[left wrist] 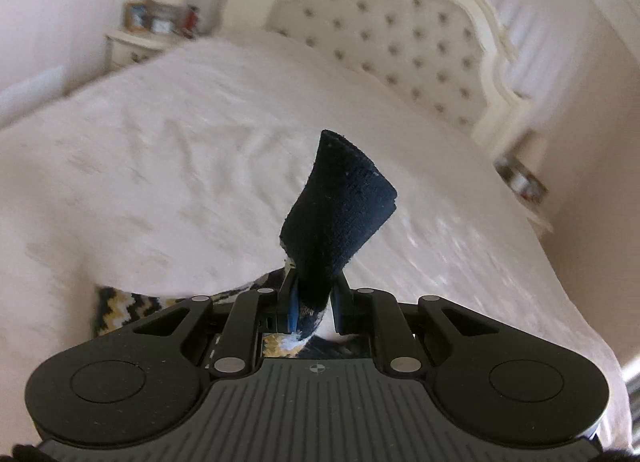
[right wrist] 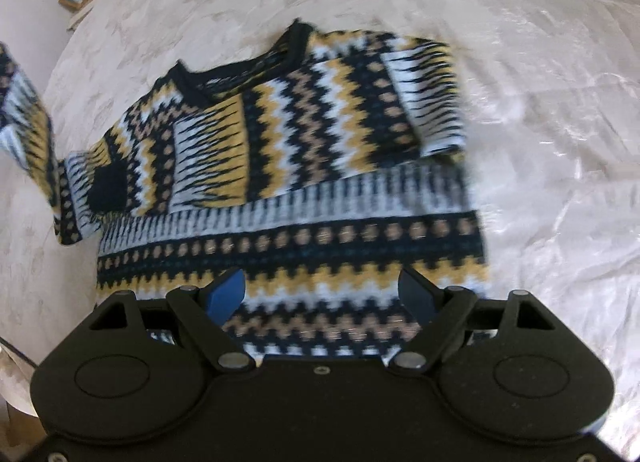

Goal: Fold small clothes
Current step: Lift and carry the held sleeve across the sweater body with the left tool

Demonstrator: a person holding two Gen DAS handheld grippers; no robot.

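Patterned navy, yellow and white knitted sweater point(right wrist: 288, 165) lies on the white bed point(right wrist: 540, 109), one sleeve already folded across at 2 o'clock. The left gripper point(left wrist: 313, 304), fingers clamped on the navy cuff point(left wrist: 336, 213), carries the other sleeve at 9 o'clock; the right gripper point(right wrist: 322, 294) hovers open-fingered over the hem, and folding the body appears to remain.
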